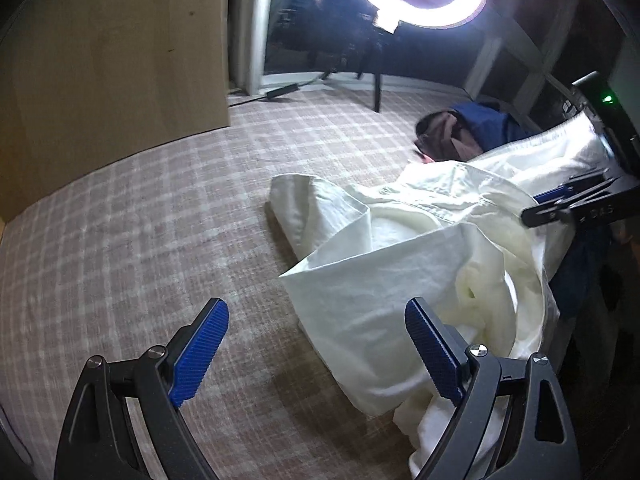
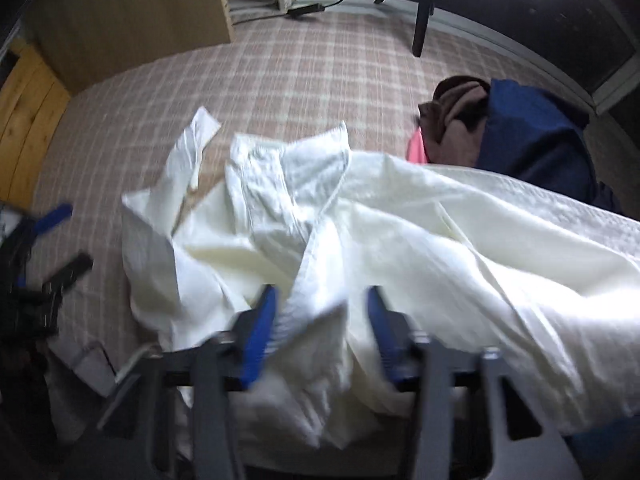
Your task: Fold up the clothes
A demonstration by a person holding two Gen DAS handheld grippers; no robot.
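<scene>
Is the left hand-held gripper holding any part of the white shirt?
No: the left hand-held gripper stands open over the checked cover, with the white shirt lying beside its fingers, not between them.

The crumpled cream-white cotton shirt (image 2: 360,216) lies on the pink-and-white checked bed cover (image 2: 280,80). Behind the shirt, to its right, a heap of dark blue, brown and pink clothes (image 2: 520,128) rests on the same cover, partly hidden by the shirt. Left of the shirt hangs the left claw (image 2: 60,240), apart from it. At the shirt's near edge the right claw (image 2: 322,328) straddles a fold of cloth. Far behind the shirt, to the left, stands a light wooden cabinet panel (image 2: 132,4).
</scene>
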